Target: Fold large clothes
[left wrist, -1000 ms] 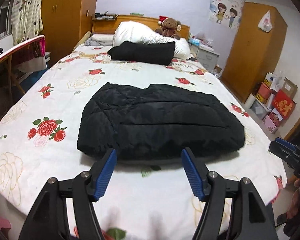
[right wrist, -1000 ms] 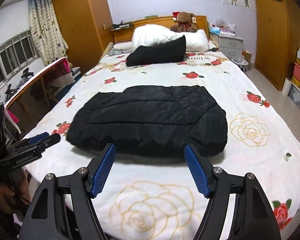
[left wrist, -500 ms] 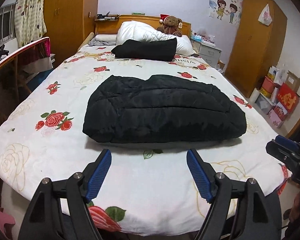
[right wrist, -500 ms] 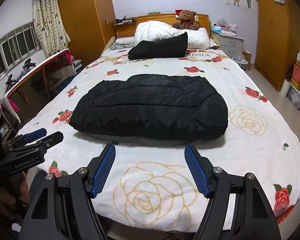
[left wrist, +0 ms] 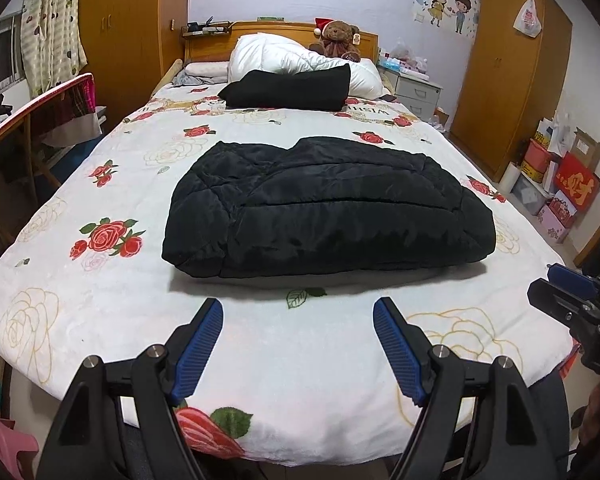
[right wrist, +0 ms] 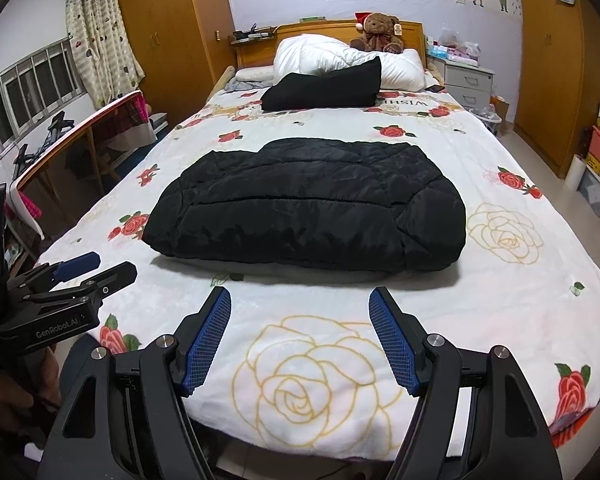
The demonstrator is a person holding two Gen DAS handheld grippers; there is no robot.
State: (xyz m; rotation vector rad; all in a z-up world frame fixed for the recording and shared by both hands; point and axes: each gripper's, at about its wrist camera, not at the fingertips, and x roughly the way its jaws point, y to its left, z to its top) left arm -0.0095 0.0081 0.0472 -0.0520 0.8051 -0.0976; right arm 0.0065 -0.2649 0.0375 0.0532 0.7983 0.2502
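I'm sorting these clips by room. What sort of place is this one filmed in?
A home bedroom, most likely: a large bed with a rose-print blanket, pillows and a teddy bear at the headboard, and wooden wardrobes along the walls. A folded black jacket lies on the bed.

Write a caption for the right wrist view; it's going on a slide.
Folded black jacket on a rose-print bed, with the right gripper held open and empty short of it.

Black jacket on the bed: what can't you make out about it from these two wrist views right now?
- Black jacket: sleeves, zipper and collar not visible in either view; folded bulk hides them.
- Its underside, against the floral blanket, is hidden.
- Right gripper in the left wrist view: cut off by the frame edge.
- Second black item by the pillows: too far to identify.
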